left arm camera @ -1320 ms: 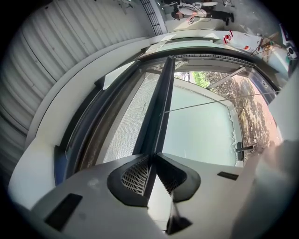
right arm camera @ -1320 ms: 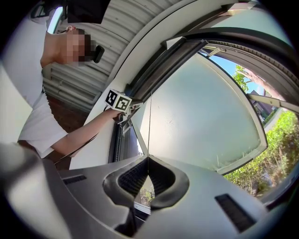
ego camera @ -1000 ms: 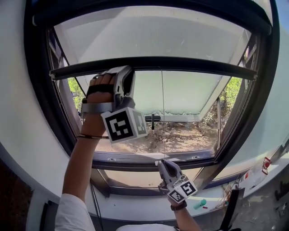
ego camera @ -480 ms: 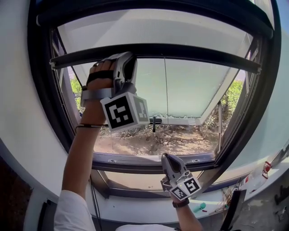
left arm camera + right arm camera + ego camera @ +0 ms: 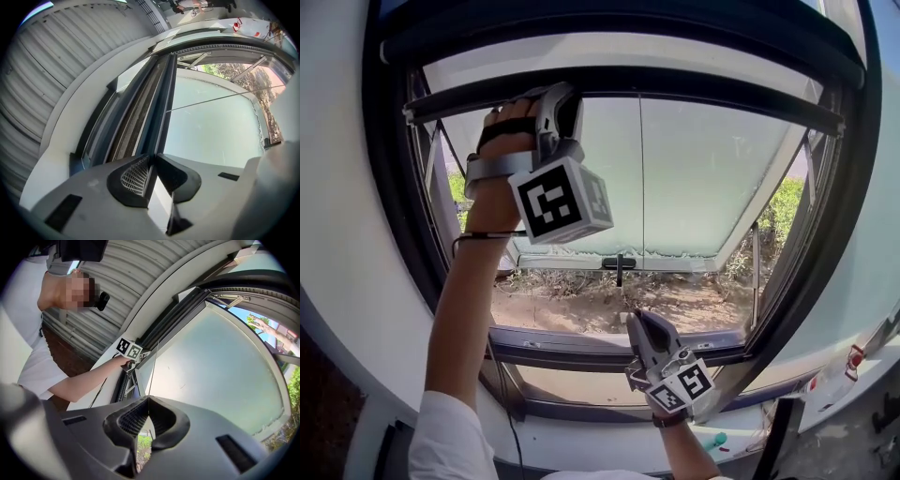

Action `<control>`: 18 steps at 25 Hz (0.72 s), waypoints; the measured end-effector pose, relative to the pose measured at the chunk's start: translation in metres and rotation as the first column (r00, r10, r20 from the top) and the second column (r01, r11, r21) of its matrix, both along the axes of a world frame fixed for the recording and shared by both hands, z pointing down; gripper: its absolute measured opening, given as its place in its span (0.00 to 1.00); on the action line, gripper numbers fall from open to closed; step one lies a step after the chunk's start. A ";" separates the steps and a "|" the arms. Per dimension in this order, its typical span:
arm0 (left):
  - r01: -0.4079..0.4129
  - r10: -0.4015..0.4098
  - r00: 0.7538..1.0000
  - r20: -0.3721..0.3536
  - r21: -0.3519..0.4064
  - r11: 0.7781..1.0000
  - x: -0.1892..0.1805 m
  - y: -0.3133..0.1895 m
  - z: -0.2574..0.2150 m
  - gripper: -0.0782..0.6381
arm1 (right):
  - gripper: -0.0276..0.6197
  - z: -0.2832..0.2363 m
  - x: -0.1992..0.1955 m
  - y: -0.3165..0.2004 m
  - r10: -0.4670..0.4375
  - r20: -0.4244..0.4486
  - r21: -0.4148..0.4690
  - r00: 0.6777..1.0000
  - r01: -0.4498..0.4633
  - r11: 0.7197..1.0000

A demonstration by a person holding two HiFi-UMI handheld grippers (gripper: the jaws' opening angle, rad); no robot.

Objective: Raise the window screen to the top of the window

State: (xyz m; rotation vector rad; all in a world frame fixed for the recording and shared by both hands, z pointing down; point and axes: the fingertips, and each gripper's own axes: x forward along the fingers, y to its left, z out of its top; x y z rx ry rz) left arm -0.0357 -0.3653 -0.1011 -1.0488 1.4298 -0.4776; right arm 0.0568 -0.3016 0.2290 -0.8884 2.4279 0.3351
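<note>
The window screen's dark bottom bar [image 5: 694, 92] spans the window high up, with a strip of pale mesh [image 5: 609, 52] above it. My left gripper [image 5: 555, 101] is shut on the bar's left part. In the left gripper view its jaws [image 5: 152, 158] pinch the bar's edge [image 5: 158, 108]. A thin pull cord [image 5: 639, 197] drops from the bar's middle to my right gripper [image 5: 635, 319], which is low at the centre. It is shut on the cord [image 5: 153, 366], with its jaws [image 5: 148, 400] meeting around it.
The dark window frame [image 5: 389, 216] rings the opening, with the sill rail [image 5: 581, 342] below. Outside, a frosted pane [image 5: 712, 178] is swung open; its handle [image 5: 619, 263] sits at its lower edge. Beyond lie dirt and green plants [image 5: 783, 202]. My left gripper [image 5: 129, 350] also shows in the right gripper view.
The bar has risen toward the top of the window with my left gripper on it, leaving less mesh showing above. My right gripper has also moved up with the cord.
</note>
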 end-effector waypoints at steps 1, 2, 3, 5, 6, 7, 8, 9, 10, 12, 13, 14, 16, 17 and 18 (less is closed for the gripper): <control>0.003 -0.003 1.000 0.000 0.008 1.000 0.000 -0.001 -0.005 0.17 | 0.03 -0.005 0.000 0.000 -0.002 0.004 0.010 1.000 0.002 1.000; 0.013 -0.013 1.000 0.006 0.015 1.000 -0.001 -0.002 -0.010 0.17 | 0.03 -0.010 0.000 -0.001 -0.001 0.006 0.020 1.000 0.001 1.000; 0.023 -0.023 1.000 0.011 0.022 1.000 -0.002 -0.003 -0.014 0.17 | 0.03 -0.014 0.001 -0.002 0.003 0.007 0.029 1.000 -0.003 1.000; 0.007 -0.007 1.000 -0.003 0.018 1.000 -0.001 -0.002 -0.021 0.17 | 0.03 -0.022 0.004 -0.004 0.011 0.008 0.043 1.000 -0.011 0.999; -0.007 0.008 1.000 -0.015 0.017 1.000 0.000 -0.001 -0.025 0.17 | 0.03 -0.025 0.006 -0.006 0.016 0.010 0.047 1.000 -0.017 0.999; -0.013 0.013 1.000 -0.022 0.023 1.000 0.001 0.000 -0.028 0.17 | 0.03 -0.028 0.008 -0.008 0.024 0.011 0.049 1.000 -0.024 0.999; -0.009 0.010 1.000 -0.023 0.037 0.999 0.000 0.001 -0.032 0.17 | 0.03 -0.029 0.010 -0.011 0.034 0.013 0.047 0.999 -0.034 0.998; -0.002 0.003 1.000 -0.021 0.055 0.998 -0.001 0.000 -0.036 0.17 | 0.03 -0.030 0.013 -0.013 0.044 0.016 0.044 0.999 -0.045 0.998; 0.003 -0.001 1.000 -0.020 0.072 0.997 -0.002 -0.001 -0.040 0.17 | 0.03 -0.031 0.016 -0.016 0.053 0.024 0.042 0.998 -0.054 0.998; 0.013 -0.011 1.000 -0.021 0.100 0.995 -0.005 -0.004 -0.050 0.17 | 0.03 -0.037 0.021 -0.018 0.061 0.044 0.051 0.997 -0.063 0.997; 0.016 -0.014 1.000 -0.020 0.105 0.994 -0.006 -0.005 -0.054 0.17 | 0.03 -0.041 0.023 -0.018 0.068 0.045 0.058 0.997 -0.071 0.996; 0.011 -0.009 1.000 -0.021 0.100 0.995 -0.006 -0.004 -0.057 0.17 | 0.03 -0.044 0.025 -0.019 0.079 0.040 0.065 0.996 -0.082 0.995; 0.003 -0.001 1.000 -0.020 0.086 0.996 -0.006 -0.002 -0.060 0.17 | 0.03 -0.049 0.027 -0.020 0.096 0.031 0.072 0.995 -0.098 0.993; 0.000 0.002 1.000 -0.016 0.087 0.996 -0.006 0.000 -0.062 0.17 | 0.03 -0.051 0.028 -0.020 0.097 0.032 0.075 0.995 -0.099 0.992; -0.005 0.007 1.000 -0.013 0.093 0.996 -0.006 0.001 -0.065 0.17 | 0.03 -0.053 0.028 -0.020 0.097 0.034 0.078 0.995 -0.100 0.992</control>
